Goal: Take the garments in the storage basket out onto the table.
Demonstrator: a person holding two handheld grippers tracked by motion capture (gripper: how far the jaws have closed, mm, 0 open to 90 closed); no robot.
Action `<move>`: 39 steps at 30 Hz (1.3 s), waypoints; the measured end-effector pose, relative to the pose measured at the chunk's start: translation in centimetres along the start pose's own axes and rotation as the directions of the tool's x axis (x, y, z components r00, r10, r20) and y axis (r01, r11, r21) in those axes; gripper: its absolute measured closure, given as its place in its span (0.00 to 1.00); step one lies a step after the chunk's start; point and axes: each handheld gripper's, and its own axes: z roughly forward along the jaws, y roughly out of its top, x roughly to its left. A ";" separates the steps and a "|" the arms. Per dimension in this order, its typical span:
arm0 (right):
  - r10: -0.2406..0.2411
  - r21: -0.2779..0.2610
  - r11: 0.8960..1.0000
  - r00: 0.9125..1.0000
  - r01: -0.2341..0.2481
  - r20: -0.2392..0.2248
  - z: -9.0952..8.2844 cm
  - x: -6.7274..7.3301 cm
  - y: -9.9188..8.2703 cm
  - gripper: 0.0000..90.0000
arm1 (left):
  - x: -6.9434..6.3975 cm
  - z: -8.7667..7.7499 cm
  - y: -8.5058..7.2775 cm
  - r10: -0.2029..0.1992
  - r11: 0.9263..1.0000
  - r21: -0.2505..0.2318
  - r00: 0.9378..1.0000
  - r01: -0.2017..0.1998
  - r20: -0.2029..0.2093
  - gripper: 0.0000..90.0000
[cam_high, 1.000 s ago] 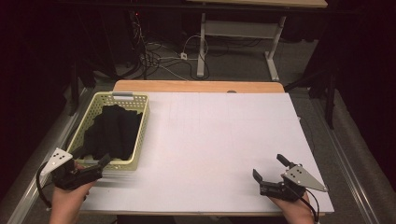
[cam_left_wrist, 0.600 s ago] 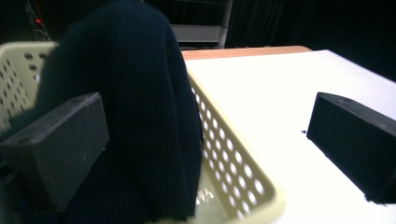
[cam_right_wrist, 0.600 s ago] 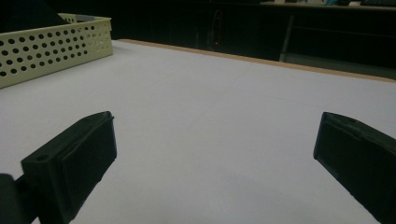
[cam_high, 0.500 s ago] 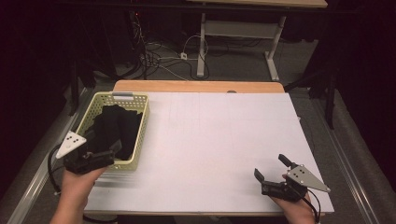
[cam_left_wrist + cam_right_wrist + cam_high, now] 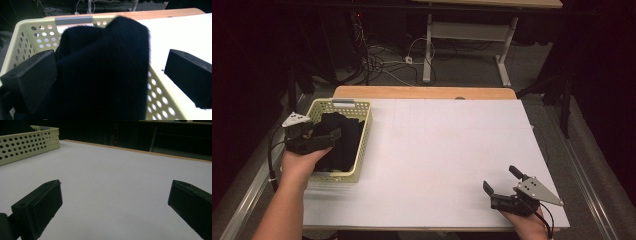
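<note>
A pale yellow perforated basket (image 5: 364,131) stands at the table's left side, holding black ribbed cloth (image 5: 343,137). My left gripper (image 5: 329,136) hovers over the basket's left rim, pointing across it, held by a hand. In the left gripper view the left gripper (image 5: 110,57) is open, jaws wide apart, with the black cloth (image 5: 105,75) bulging up between them, untouched as far as I can tell; the basket (image 5: 35,37) rim surrounds it. My right gripper (image 5: 500,178) rests near the front right corner, open; the right gripper (image 5: 116,186) has bare table between its jaws.
The white table top (image 5: 447,150) stretches between the basket and the right gripper, with a wooden strip (image 5: 422,92) along its far edge. Cables and a desk frame (image 5: 429,45) lie on the floor beyond. The basket (image 5: 27,141) sits far left in the right gripper view.
My left gripper has moved forward from the table's front left edge to above the basket's left rim. The right gripper has stayed almost still.
</note>
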 end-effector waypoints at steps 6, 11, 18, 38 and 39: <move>0.001 -0.002 1.000 1.000 -0.001 -0.003 0.0 0.0 0.0 0.00 | 1.0 1.5 1.9 -0.100 0.995 0.030 0.994 0.099 0.033 0.00; 0.004 -0.001 1.000 1.000 -0.004 -0.006 0.0 -0.1 0.0 0.00 | 1.2 2.8 3.0 -0.109 0.991 0.074 0.994 0.108 0.018 0.00; 0.000 0.000 1.000 1.000 0.000 -0.007 0.0 -0.2 0.0 0.00 | 2.3 5.0 2.4 -0.086 0.959 0.263 0.993 0.104 -0.080 0.00; -0.001 0.044 0.999 1.000 0.002 -0.018 0.8 0.1 -0.9 0.00 | 2.6 8.8 0.1 -0.116 0.765 0.639 0.993 0.075 0.022 0.00; -0.004 0.045 0.999 1.000 0.005 -0.018 0.8 0.1 -0.9 0.00 | 2.5 8.9 0.1 -0.106 0.759 0.647 0.994 0.069 0.017 0.00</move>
